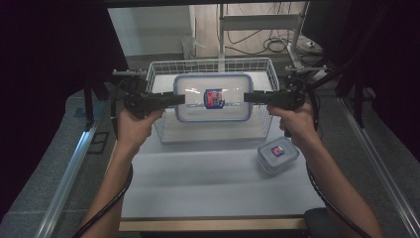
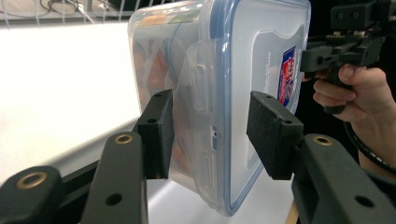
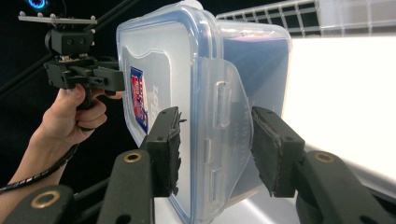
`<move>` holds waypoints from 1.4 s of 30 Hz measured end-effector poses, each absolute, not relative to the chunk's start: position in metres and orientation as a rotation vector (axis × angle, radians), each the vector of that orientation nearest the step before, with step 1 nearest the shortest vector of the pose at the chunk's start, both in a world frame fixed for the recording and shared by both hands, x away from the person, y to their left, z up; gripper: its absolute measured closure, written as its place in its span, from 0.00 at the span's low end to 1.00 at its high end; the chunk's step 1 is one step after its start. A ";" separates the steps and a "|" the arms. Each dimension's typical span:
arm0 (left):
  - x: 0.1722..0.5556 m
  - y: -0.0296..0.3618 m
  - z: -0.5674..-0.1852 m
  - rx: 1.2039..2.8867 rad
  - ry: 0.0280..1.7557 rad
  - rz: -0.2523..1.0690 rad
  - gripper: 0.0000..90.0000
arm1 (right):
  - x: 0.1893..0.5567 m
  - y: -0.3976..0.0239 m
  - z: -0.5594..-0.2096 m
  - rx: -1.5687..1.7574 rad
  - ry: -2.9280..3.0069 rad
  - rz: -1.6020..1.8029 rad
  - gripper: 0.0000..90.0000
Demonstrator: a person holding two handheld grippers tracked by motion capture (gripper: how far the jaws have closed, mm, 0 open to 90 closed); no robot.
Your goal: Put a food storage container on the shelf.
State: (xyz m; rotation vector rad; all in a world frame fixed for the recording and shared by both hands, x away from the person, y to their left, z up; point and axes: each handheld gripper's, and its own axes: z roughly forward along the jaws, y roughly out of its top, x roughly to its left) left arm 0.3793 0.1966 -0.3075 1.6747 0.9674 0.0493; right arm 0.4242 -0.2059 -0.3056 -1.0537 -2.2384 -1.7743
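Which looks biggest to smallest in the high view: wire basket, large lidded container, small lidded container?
1. wire basket, widest footprint.
2. large lidded container, held up between left gripper and right gripper; being raised nearer the camera enlarges it somewhat.
3. small lidded container, on the table.

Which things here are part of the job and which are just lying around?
In the job:
big box, held above the basket
left hand-held gripper
right hand-held gripper
wire basket

Lying about:
small box on the table
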 end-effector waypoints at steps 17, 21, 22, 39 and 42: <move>0.438 0.203 -0.308 1.592 1.034 0.002 0.57 | 0.477 -0.197 -0.297 -1.167 -2.170 -1.763 0.60; 0.444 0.202 -0.310 1.584 1.059 -0.009 0.57 | 0.486 -0.197 -0.300 -1.183 -2.152 -1.753 0.60; 0.446 0.202 -0.311 1.588 1.062 -0.008 0.57 | 0.488 -0.197 -0.301 -1.194 -2.142 -1.749 0.59; 0.461 0.202 -0.316 1.566 1.123 -0.065 0.57 | 0.505 -0.196 -0.307 -1.245 -2.122 -1.713 0.58; 0.464 0.201 -0.316 1.560 1.139 -0.069 0.57 | 0.508 -0.194 -0.307 -1.256 -2.121 -1.720 0.57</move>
